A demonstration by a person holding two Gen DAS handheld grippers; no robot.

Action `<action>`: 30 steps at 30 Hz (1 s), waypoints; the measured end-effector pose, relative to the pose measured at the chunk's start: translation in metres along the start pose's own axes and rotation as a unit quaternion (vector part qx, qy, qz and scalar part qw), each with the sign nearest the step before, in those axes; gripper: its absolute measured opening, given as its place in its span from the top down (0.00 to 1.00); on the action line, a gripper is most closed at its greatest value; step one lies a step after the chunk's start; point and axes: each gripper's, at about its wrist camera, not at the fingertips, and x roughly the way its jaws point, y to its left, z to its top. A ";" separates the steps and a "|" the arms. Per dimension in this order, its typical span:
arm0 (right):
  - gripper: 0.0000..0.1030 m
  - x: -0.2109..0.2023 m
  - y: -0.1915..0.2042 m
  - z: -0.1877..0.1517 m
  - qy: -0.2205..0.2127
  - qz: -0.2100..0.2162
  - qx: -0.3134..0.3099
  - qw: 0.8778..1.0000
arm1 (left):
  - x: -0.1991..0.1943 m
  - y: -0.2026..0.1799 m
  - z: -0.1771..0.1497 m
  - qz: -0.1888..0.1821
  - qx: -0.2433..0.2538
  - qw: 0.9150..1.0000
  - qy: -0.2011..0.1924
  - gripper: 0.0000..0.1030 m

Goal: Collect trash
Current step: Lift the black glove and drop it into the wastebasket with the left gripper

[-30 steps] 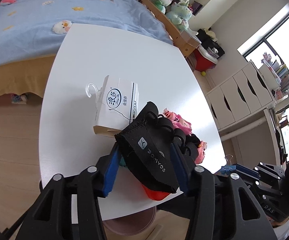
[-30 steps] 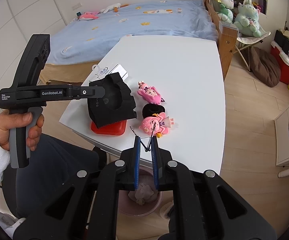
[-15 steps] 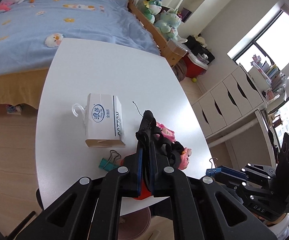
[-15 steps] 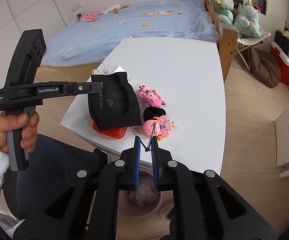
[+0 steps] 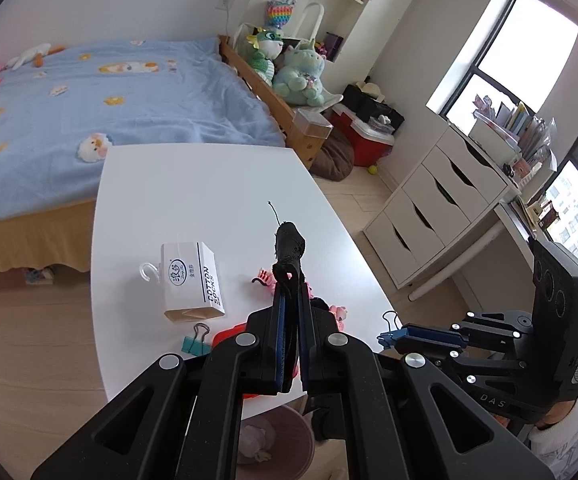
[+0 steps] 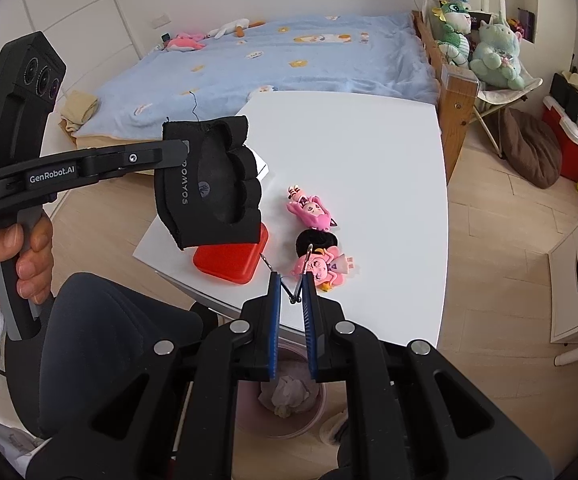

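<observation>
The left gripper (image 6: 179, 155) has clamped shut on the black glove (image 6: 209, 188) and lifted it off the table (image 6: 369, 152); a second ago the jaws stood open around it. The glove now hangs in the air above the red box (image 6: 229, 260). The right gripper (image 6: 291, 286) stays clenched on a binder clip (image 6: 295, 284), held over the bin (image 6: 289, 396) below the table edge. Judgement: the glove is secured, and carrying it to the bin comes next.
</observation>
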 end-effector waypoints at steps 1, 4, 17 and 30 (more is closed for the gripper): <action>0.90 -0.001 0.001 0.000 -0.001 0.000 -0.001 1.000 | -0.003 -0.002 -0.001 0.004 0.007 1.000 0.000 0.95; 0.90 -0.005 0.004 -0.001 -0.004 0.002 -0.005 1.000 | -0.010 -0.008 -0.005 0.009 0.023 1.000 0.000 0.95; 0.90 -0.034 0.027 -0.008 -0.020 0.011 -0.033 0.999 | -0.048 -0.030 -0.038 0.028 0.080 0.996 -0.003 0.95; 0.90 -0.049 0.053 -0.040 -0.006 0.036 -0.053 0.998 | -0.070 -0.029 -0.078 0.042 0.079 0.996 0.001 0.95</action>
